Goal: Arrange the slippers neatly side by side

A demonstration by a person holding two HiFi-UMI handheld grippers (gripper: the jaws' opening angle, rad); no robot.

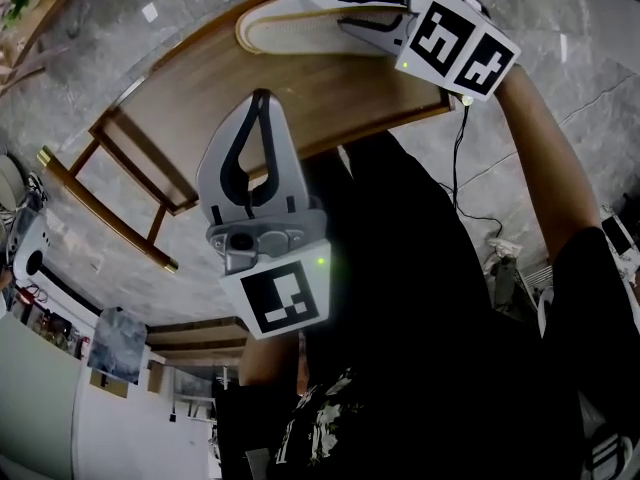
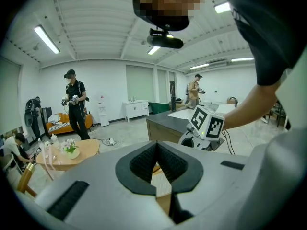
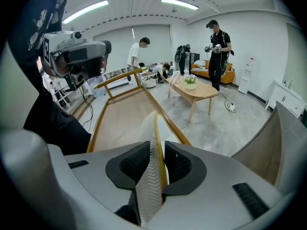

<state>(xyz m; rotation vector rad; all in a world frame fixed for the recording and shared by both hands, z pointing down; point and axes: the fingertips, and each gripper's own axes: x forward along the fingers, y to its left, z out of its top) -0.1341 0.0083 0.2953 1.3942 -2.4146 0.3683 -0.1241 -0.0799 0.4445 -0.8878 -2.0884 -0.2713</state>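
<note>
A pale slipper [image 1: 290,26] with a cream sole lies at the far end of the wooden table [image 1: 330,98]. My right gripper [image 1: 352,10] is shut on its end. In the right gripper view the slipper [image 3: 149,126] stands on edge between the pads, chevron sole to the left, and the right gripper [image 3: 156,150] presses it from both sides. My left gripper [image 1: 262,98] hovers over the table's near part, shut and holding nothing. In the left gripper view its jaws [image 2: 157,147] meet tip to tip, and the right gripper's marker cube [image 2: 207,122] shows beyond. I see no second slipper.
The table has a raised wooden rim [image 3: 98,123] and slanted legs [image 1: 110,203] on a grey stone floor. A round low table [image 3: 194,89] with a plant stands nearby. Several people stand about the room. A cable [image 1: 462,203] trails on the floor at my right.
</note>
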